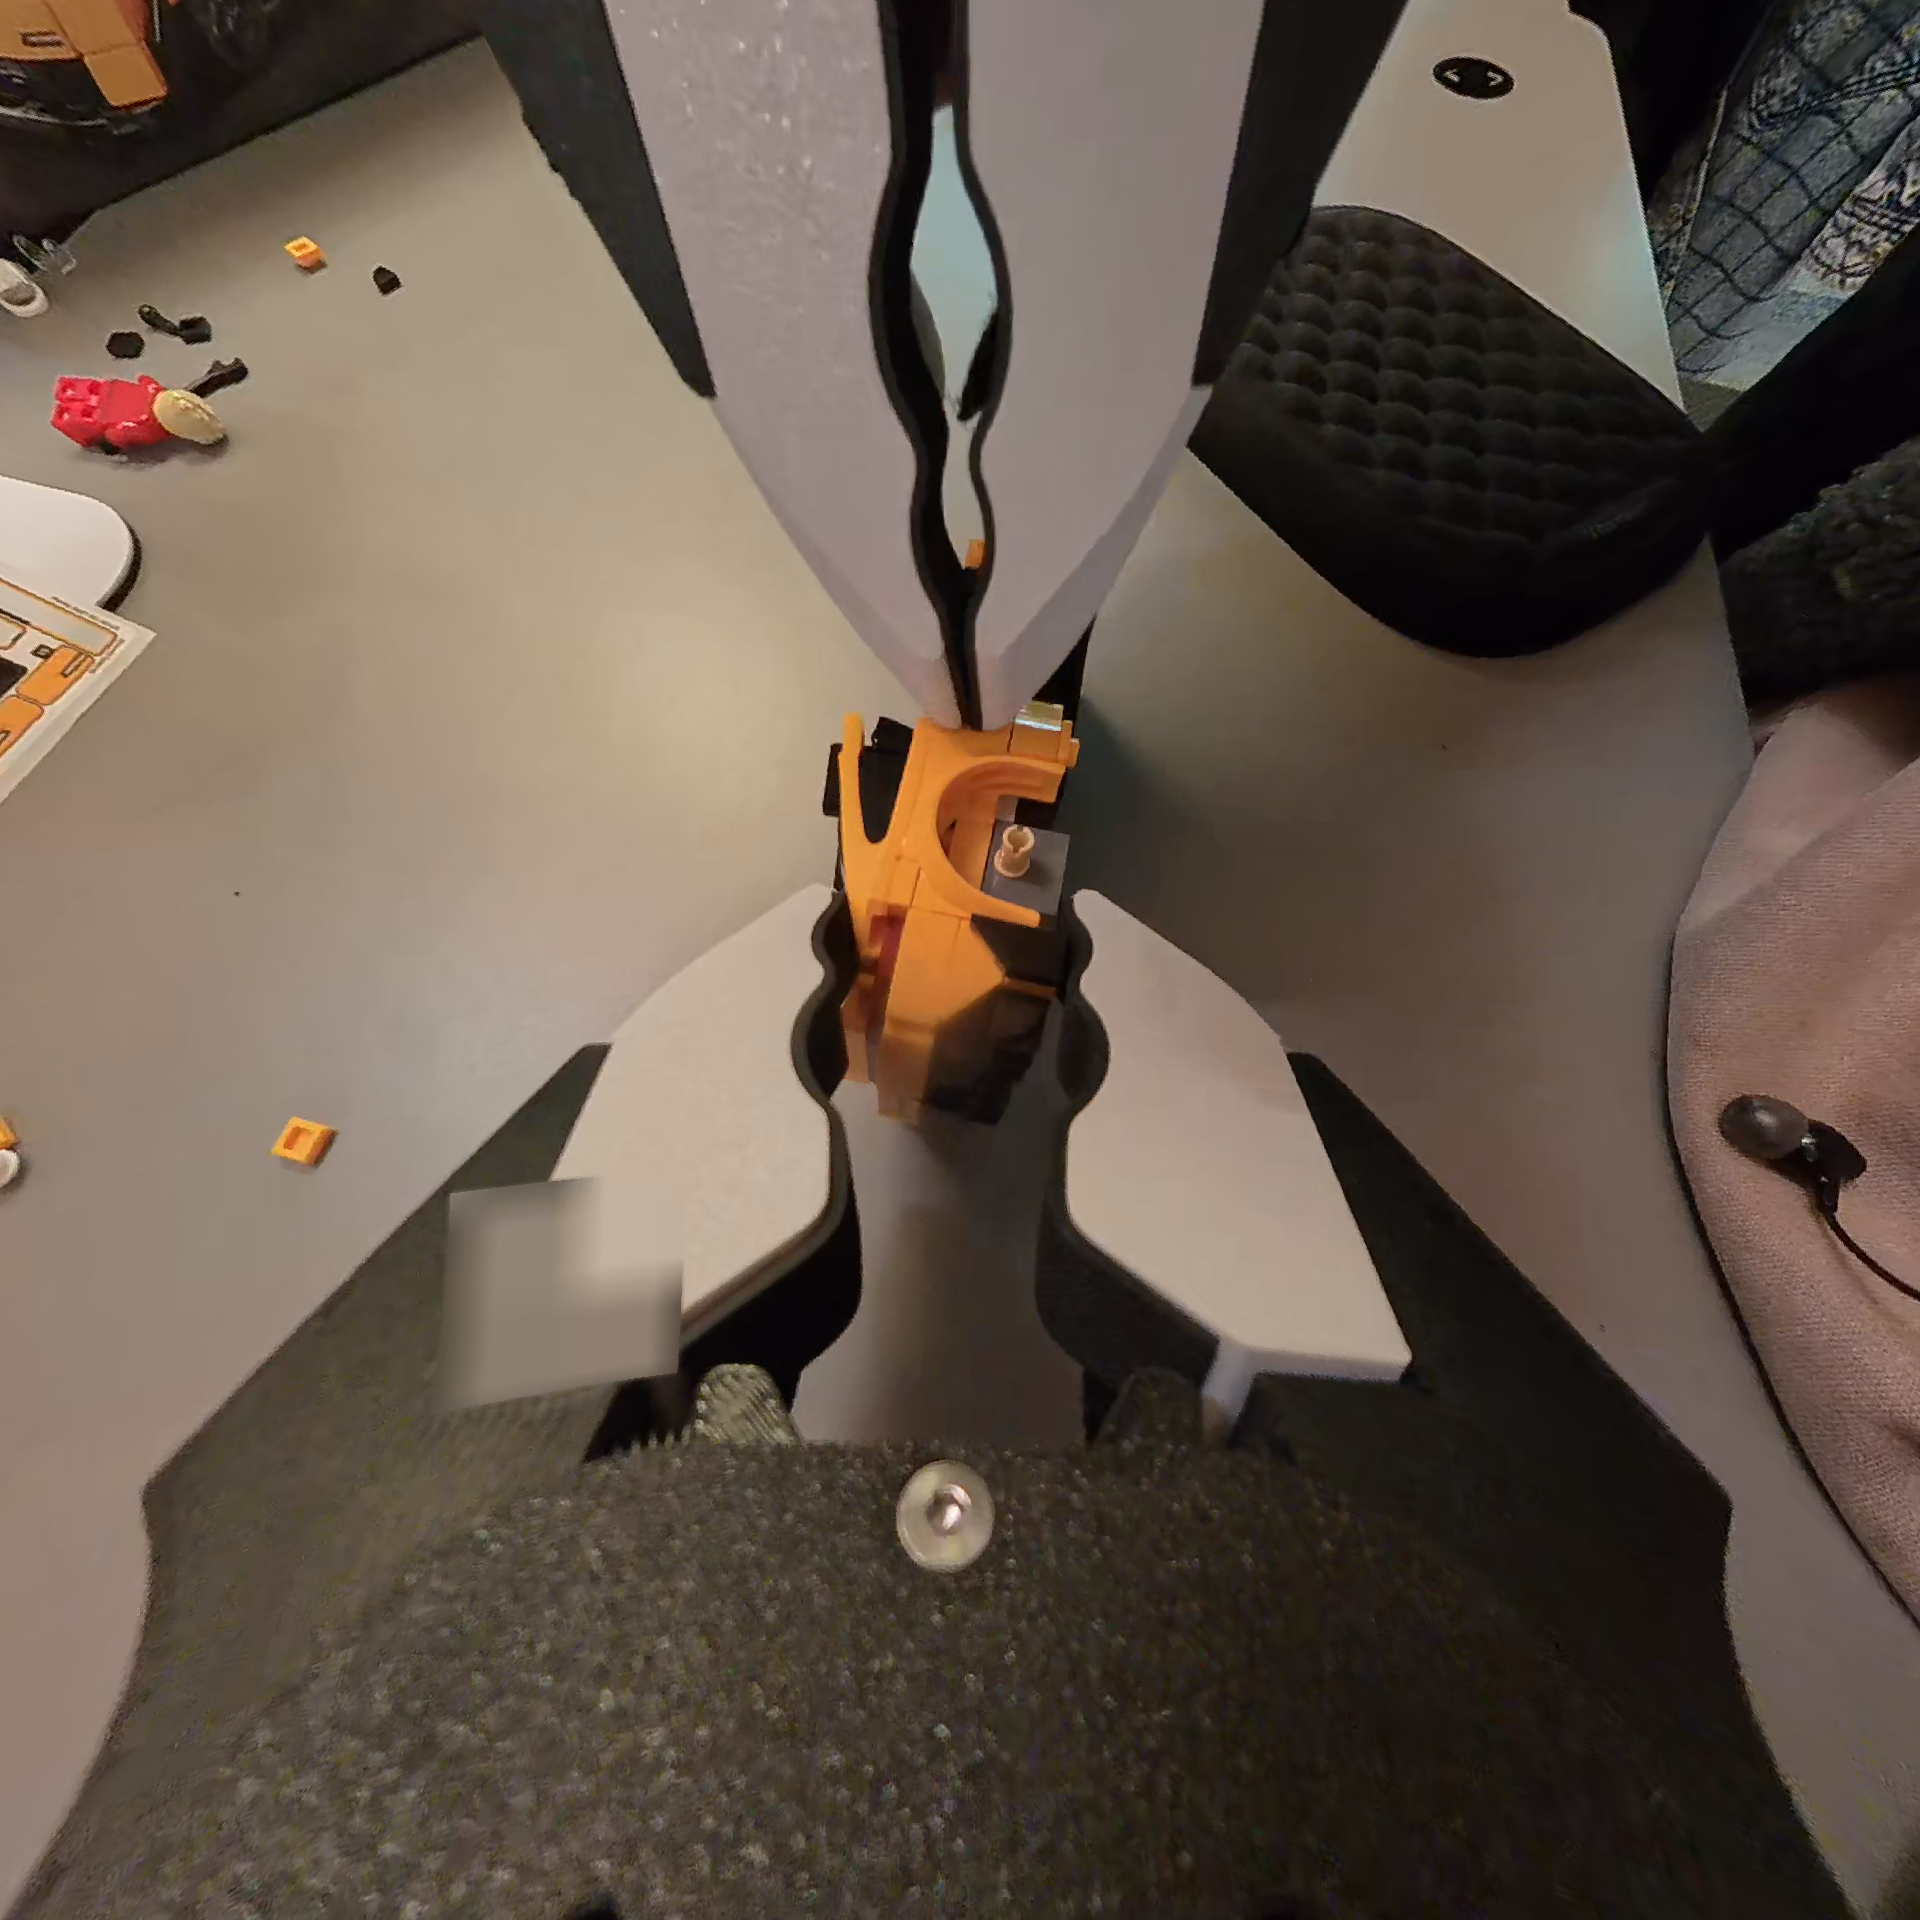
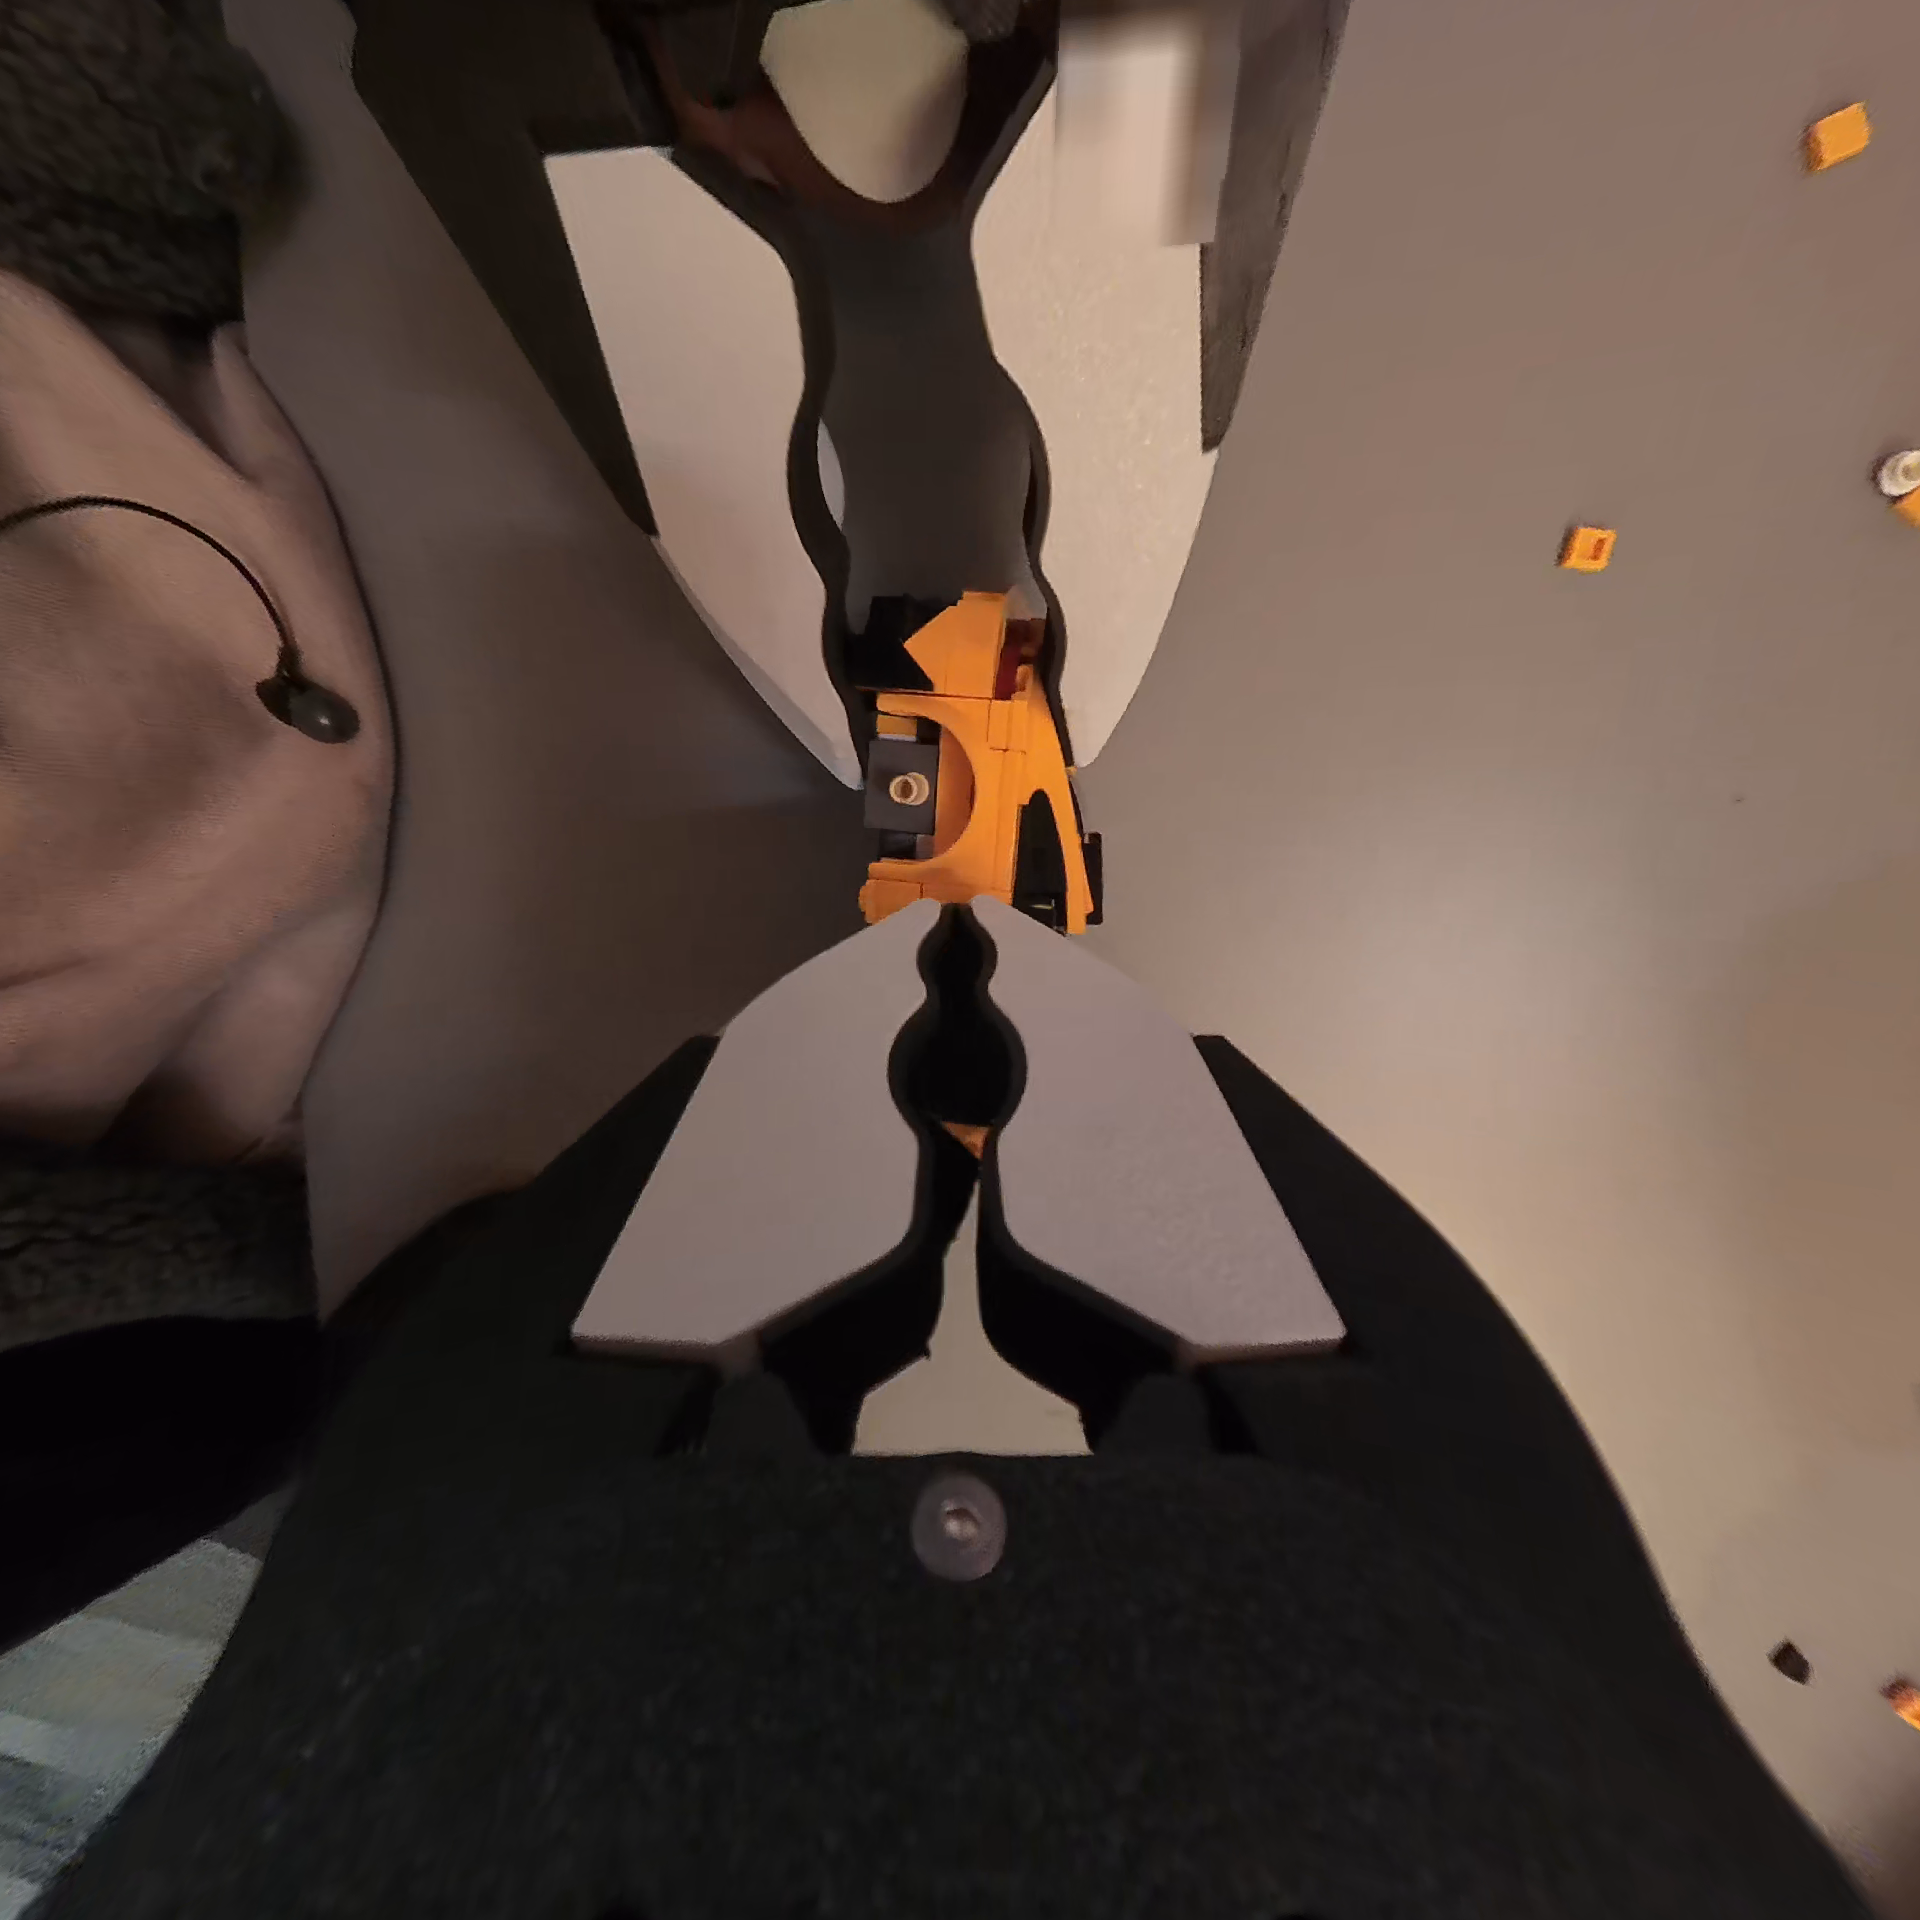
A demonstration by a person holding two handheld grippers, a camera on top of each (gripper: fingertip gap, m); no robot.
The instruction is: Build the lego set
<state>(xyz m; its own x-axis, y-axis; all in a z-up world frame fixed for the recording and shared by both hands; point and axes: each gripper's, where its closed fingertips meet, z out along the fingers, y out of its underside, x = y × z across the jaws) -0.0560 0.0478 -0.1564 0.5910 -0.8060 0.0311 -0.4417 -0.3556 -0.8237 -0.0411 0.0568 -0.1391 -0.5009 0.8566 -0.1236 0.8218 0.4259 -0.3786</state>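
An orange and black lego car assembly with a tan pin on a grey block is held above the grey table. My left gripper is shut on its lower end, pads pressed on both sides; it also shows in the right wrist view. My right gripper is shut, its tips against the assembly's orange end. A small orange piece is pinched farther back between its fingers, and also shows in the left wrist view.
Loose orange pieces, black bits and a red piece lie at the left. An instruction sheet lies at the left edge. A black textured pad and a person's clothing are at the right. The tips of both grippers are at nearly the same place.
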